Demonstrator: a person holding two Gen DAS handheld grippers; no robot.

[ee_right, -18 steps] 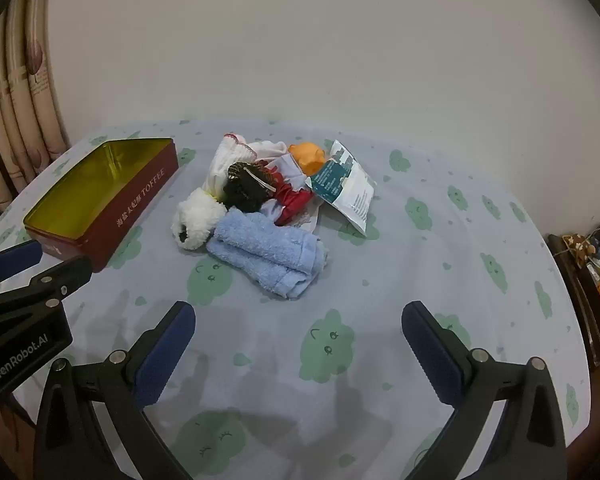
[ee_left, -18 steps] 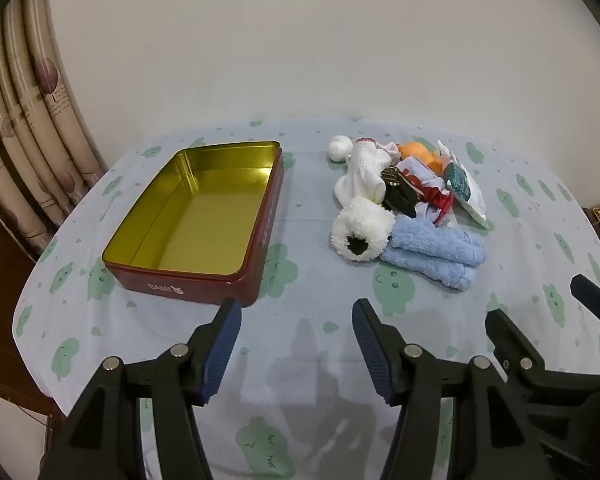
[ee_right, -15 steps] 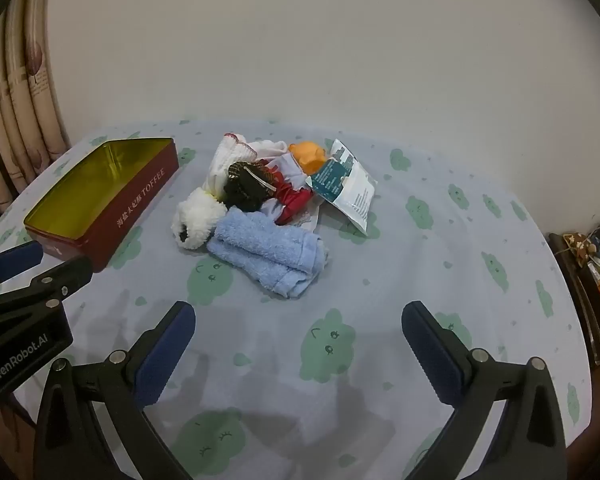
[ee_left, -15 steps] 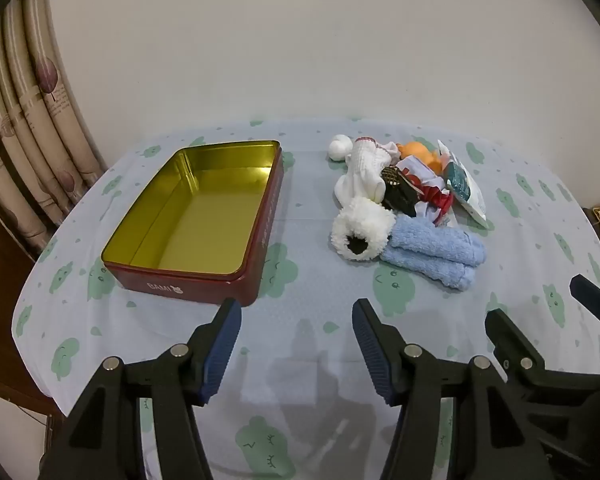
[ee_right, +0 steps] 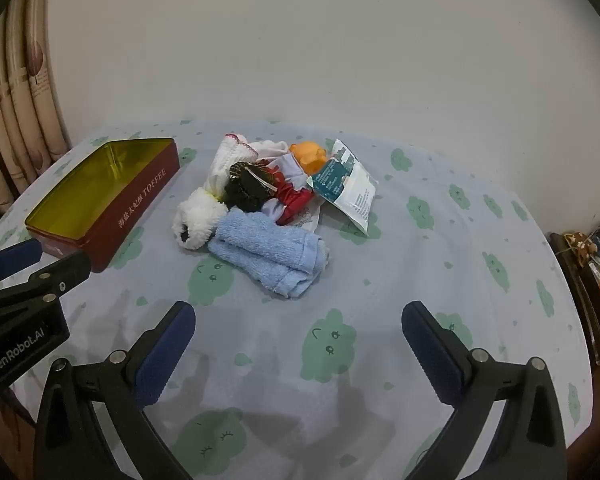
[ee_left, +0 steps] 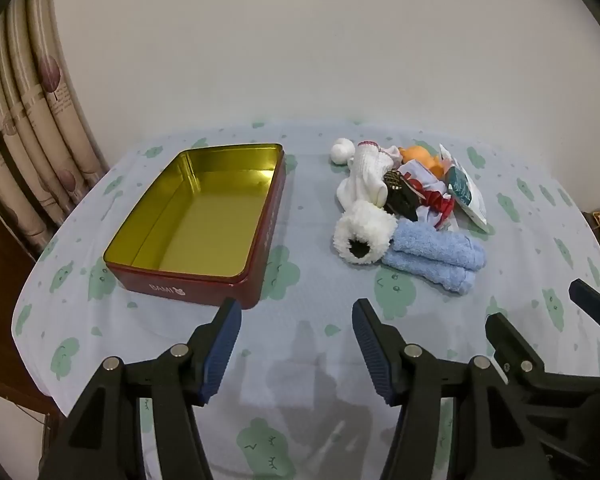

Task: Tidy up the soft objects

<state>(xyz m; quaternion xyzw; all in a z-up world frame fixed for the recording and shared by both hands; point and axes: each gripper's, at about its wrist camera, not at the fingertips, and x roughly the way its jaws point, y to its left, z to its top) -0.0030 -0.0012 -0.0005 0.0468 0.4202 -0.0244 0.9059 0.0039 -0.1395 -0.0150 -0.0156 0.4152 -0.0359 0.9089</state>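
Jaws of left gripper (ee_left: pixel 296 344) and right gripper (ee_right: pixel 298 344) stand released, nothing between them. Soft objects (ee_right: pixel 260 208) lie heaped just right of the red tin (ee_left: pixel 196 224), which is unfilled. Risk: the tangled heap may drag neighbours when one item is lifted.

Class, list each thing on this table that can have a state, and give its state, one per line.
red tin: lid off, nothing inside.
blue towel: rolled up, lying beside the pile.
white fluffy sock: balled up, opening towards the camera.
packet: lying flat at the pile's edge.
left gripper: open, holding nothing.
right gripper: open wide, holding nothing.
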